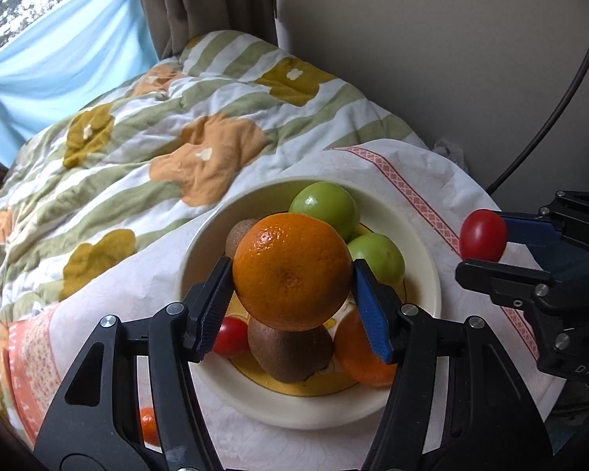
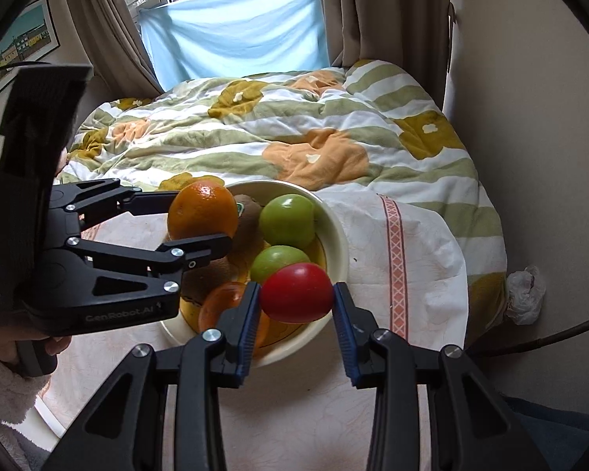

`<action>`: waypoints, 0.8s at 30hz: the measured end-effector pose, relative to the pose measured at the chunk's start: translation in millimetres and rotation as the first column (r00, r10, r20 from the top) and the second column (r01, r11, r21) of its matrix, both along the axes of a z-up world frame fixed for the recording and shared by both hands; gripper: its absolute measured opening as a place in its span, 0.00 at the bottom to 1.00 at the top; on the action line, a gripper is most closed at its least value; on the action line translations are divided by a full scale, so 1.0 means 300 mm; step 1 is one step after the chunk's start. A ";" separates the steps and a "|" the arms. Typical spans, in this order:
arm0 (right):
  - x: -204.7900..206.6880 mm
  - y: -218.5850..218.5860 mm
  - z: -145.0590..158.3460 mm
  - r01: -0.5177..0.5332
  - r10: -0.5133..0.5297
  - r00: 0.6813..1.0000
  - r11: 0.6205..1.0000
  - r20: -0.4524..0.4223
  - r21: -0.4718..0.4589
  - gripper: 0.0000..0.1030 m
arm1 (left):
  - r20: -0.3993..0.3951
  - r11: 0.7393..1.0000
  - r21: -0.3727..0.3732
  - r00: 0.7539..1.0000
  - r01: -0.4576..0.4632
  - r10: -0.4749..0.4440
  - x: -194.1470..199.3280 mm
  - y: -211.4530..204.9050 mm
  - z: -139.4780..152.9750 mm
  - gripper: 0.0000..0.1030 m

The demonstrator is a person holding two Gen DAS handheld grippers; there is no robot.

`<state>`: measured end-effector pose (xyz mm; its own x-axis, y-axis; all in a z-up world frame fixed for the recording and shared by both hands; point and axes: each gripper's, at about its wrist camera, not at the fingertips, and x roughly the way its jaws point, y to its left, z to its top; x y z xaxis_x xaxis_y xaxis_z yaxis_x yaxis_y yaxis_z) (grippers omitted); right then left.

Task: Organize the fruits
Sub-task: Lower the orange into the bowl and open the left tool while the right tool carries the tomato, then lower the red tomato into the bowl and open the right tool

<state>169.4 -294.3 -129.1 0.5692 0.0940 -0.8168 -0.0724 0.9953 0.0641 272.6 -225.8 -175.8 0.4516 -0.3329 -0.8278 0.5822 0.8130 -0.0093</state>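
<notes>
My left gripper is shut on a large orange and holds it over a cream bowl. Two green fruits, kiwis, another orange and a small red tomato lie in the bowl. From the right wrist view, the right gripper is shut on a red tomato above the near rim of the bowl. The left gripper with its orange hangs at the bowl's left side.
The bowl stands on a white cloth with a red patterned stripe, laid over a flowered quilt. A small orange fruit lies on the cloth near my left gripper's base. A wall and a dark cable are at the right.
</notes>
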 end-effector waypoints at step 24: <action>0.003 0.046 0.044 -0.029 0.028 0.999 0.999 0.023 0.015 0.33 | 0.028 0.988 -0.022 0.987 -0.155 0.156 -0.075 0.263 0.116 1.00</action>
<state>170.3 -280.5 -116.0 0.5844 0.1229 -0.8021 -0.1022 0.9917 0.0775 250.1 -147.0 -140.9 0.5234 -0.2733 -0.8071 0.4492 0.8934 -0.0112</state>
